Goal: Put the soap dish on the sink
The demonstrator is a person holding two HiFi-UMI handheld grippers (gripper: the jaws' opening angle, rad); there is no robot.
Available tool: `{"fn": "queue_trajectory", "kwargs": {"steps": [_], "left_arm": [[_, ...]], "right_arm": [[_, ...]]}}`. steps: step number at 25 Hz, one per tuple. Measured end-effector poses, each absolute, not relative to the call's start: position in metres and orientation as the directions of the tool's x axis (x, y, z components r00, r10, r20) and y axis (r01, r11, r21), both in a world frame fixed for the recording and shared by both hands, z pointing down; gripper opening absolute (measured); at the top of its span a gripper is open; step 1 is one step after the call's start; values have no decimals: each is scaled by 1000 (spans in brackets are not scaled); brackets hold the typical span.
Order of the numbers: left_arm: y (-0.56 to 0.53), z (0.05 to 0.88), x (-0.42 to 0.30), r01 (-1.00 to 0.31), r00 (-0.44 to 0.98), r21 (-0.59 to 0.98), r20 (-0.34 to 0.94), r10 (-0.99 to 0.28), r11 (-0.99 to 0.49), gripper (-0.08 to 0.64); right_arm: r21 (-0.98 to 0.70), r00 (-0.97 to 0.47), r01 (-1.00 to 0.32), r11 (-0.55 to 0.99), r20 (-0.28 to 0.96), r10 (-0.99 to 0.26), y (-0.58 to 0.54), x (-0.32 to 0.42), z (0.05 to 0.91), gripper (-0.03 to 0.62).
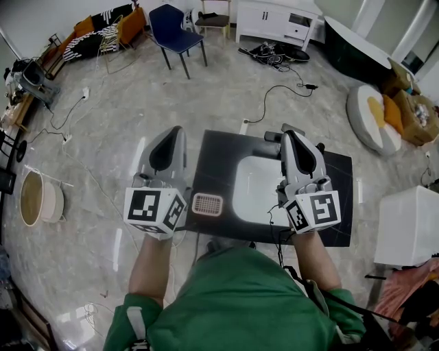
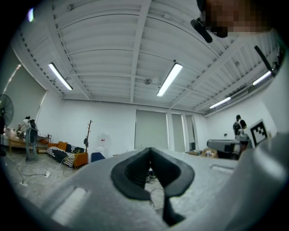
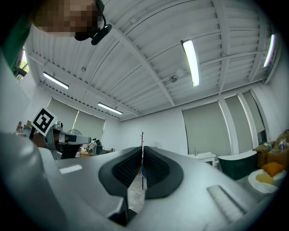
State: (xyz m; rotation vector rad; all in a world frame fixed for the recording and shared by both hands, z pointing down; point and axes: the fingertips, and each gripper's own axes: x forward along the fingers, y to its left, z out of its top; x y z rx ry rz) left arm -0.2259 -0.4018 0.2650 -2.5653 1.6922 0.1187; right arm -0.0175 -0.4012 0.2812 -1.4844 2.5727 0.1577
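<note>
Well, your left gripper [image 2: 150, 154] has its jaws closed against each other, the dark pads meeting at the tip with nothing held between them. Your right gripper [image 3: 142, 155] is the same: jaws together and empty. Both tilt upward, so each gripper's own view takes in the white ribbed ceiling [image 2: 113, 54] and its strip lights [image 2: 169, 79].

In the head view, your left gripper sits just off the left edge of the sink [image 1: 216, 147], over the floor. Your right one lies over the right side of the white basin [image 1: 255, 185]. The soap dish [image 1: 207, 204], a small pinkish tray with a grid top, rests flat on the sink's dark counter, just beside the basin's left rim and near the front edge. It lies between your two grippers, and neither touches it.

Farther out on the grey floor stand a blue chair [image 1: 175, 31], a white cabinet [image 1: 274, 19] and a round basket [image 1: 31, 199], with cables [image 1: 274, 96] trailing across.
</note>
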Motion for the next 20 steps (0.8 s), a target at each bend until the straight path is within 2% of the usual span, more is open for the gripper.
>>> {"fn": "queue_trajectory", "kwargs": {"steps": [20], "left_arm": [[-389, 267, -234, -921, 388, -15, -95, -917, -389, -3]], "right_arm": [[21, -498, -863, 504, -198, -844, -386, -24, 278, 8]]}}
